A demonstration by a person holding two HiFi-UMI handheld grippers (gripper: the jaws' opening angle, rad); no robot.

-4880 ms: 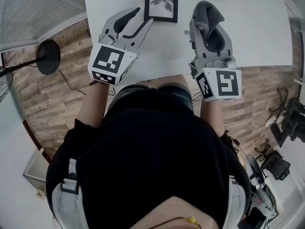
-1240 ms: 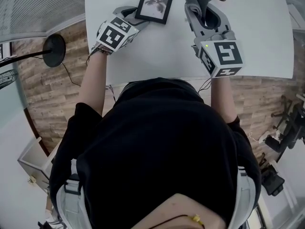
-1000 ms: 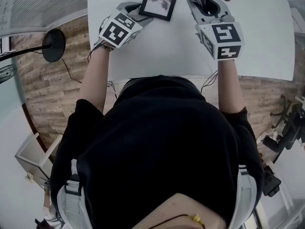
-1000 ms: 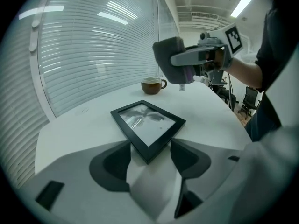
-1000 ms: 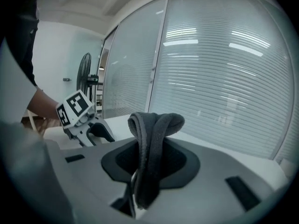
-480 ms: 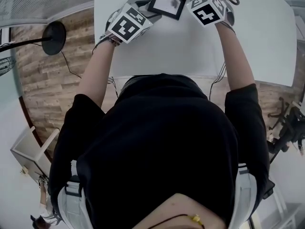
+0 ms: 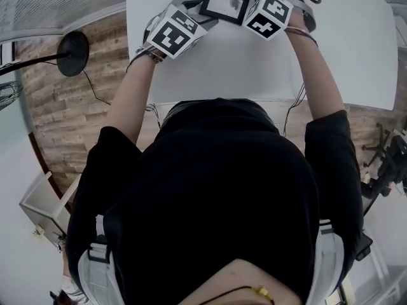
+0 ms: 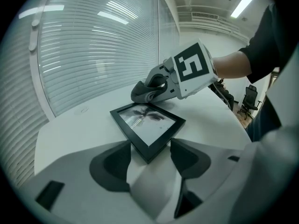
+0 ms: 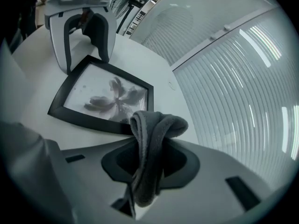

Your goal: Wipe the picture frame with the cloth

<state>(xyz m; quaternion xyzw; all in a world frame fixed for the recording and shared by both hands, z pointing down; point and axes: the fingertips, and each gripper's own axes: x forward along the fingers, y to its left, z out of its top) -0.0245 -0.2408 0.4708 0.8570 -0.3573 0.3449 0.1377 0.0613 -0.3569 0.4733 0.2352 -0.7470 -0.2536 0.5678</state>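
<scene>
white bench (image 7: 356,49) over wood-plank floor (image 7: 57,126); slatted blinds (image 8: 93,45) across window wall, lit strip light (image 8: 244,1) on ceiling, office chair (image 8: 249,98) in bg.

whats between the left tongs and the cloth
Only the picture frame, flat on the table, near corner in the left tongs, cloth at its far edge; the left gripper view shows it.
</scene>
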